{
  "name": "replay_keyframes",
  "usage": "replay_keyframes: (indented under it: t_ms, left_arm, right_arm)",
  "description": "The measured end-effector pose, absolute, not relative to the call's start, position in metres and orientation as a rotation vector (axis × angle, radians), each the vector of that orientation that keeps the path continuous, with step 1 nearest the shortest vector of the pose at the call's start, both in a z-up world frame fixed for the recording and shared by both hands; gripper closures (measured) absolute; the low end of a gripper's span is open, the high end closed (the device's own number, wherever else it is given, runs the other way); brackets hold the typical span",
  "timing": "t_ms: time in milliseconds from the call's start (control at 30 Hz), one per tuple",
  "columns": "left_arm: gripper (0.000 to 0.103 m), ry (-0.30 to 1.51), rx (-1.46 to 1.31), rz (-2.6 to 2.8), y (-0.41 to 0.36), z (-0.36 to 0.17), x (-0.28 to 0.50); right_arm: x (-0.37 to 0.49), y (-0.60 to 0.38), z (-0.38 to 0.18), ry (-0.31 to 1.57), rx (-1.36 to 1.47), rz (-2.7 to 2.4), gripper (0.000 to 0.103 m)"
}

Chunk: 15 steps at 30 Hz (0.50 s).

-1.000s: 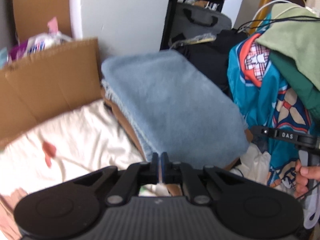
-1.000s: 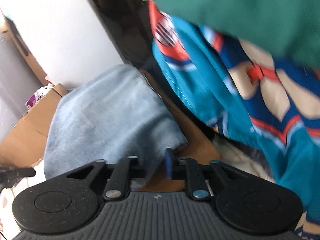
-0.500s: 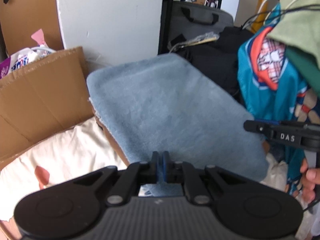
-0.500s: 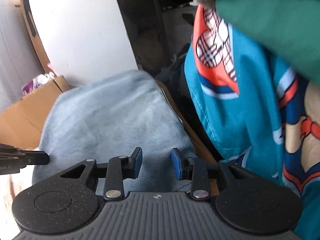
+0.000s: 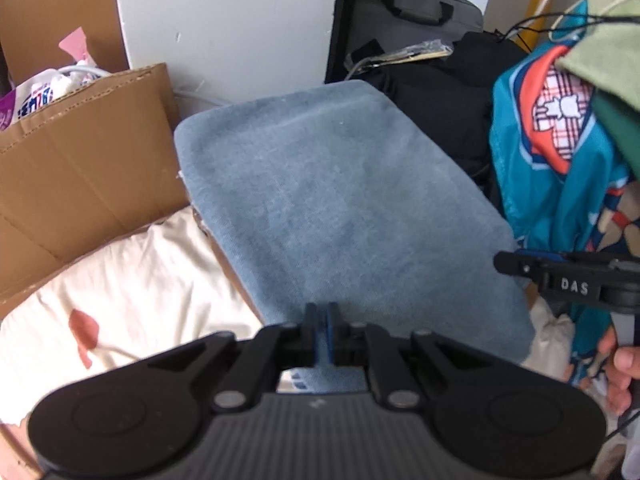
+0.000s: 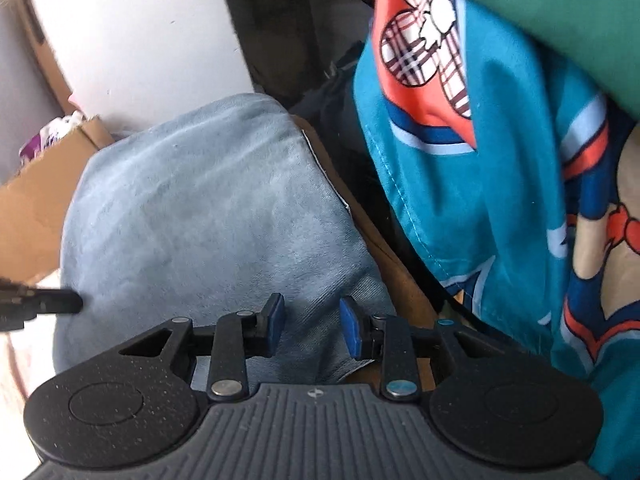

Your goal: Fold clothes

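Item one: the folded blue towel [image 5: 340, 208], which we find lying flat on top of a brown surface [image 6: 384, 240] whose edge shows along its right side. Its corners are rounded and its nap faces up.

Item two: our left tool [image 5: 321, 336], low over the towel's near edge. Its blue pads stand a narrow slit apart, having just been opening; we see no cloth pinched between them, only towel beneath.

Item three: our right tool [image 6: 311, 326], over the towel's near right corner. Its jaws stand moderately wide, having just been opening a little further, with nothing gripped; the towel shows through the gap. In the left view this tool appears at the right edge, with fingers [image 5: 622, 364] of a hand under it.

Item four: a cream sheet [image 5: 120, 288] with a red mark, left of the towel, touching it.

Item five: a cardboard box [image 5: 80, 168] behind the sheet, holding printed bags.

Item six: a teal patterned garment [image 6: 500, 184] hanging right of the towel, with green cloth [image 6: 560, 12] above it.

Item seven: a white wall panel [image 5: 224, 24] behind the towel, and a dark bag [image 5: 440, 92] beside it.
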<state>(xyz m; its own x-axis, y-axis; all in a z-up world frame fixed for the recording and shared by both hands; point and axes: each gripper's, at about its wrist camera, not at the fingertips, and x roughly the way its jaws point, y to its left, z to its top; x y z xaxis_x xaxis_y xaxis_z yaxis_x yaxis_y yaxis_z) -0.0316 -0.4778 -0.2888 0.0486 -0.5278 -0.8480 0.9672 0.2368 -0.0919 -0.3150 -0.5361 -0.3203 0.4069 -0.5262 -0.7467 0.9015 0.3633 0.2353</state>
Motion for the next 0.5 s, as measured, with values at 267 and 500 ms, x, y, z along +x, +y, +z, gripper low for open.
replay_keyframes:
  t_ms: [267, 500]
  left_arm:
    - [0.024, 0.935, 0.533, -1.154, -0.453, -0.237, -0.022]
    - [0.012, 0.986, 0.522, -1.107, -0.421, -0.189, -0.014]
  right_arm:
    - [-0.314, -0.528, -0.259, 0.6, 0.731, -0.993, 0.016]
    - [-0.319, -0.519, -0.212, 0.623, 0.8, -0.99, 0.006]
